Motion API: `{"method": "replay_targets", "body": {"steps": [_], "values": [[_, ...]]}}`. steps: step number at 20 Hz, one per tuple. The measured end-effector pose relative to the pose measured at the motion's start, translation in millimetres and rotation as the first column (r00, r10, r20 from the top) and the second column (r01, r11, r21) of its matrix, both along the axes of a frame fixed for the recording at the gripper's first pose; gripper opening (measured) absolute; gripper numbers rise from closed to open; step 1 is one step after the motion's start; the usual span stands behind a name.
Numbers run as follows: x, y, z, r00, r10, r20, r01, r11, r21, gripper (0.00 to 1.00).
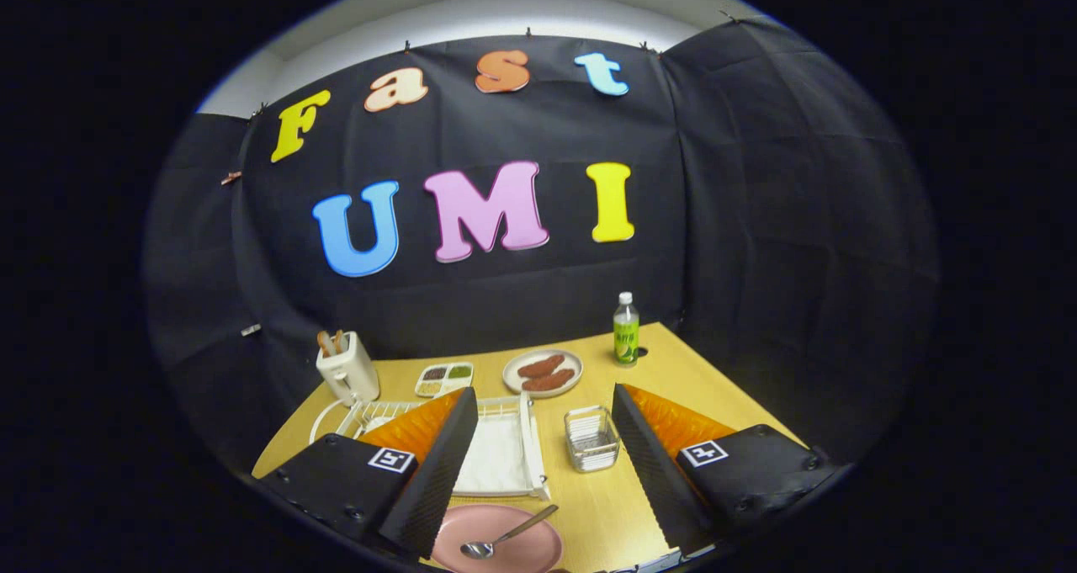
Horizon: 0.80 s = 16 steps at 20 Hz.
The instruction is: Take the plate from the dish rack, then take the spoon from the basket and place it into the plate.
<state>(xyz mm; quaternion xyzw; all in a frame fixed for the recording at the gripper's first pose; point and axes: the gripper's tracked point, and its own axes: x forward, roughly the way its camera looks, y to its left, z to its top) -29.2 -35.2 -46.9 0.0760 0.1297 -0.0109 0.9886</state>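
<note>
Looks like I'm basically done: the spoon point(507, 533) already lies in the pink plate point(498, 548) on the table point(589, 506), handle pointing about 2 o'clock, low between my fingers point(538, 464), which are spread wide, empty.

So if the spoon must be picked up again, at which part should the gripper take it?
Probably the handle: the spoon lies in the pink plate with its bowl on the plate floor and its handle raised over the far rim. Come from above with the open gripper, fingers across the handle.
</note>
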Motion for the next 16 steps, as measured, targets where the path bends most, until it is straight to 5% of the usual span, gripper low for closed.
{"method": "replay_targets", "body": {"steps": [8, 16], "values": [[-17.7, -58.3, 59.2, 0.982, -0.127, 0.141, 0.137, 0.989, -0.059, 0.98], [2.2, -70.2, 29.2, 0.993, -0.052, 0.103, 0.057, 0.997, -0.043, 0.98]]}}
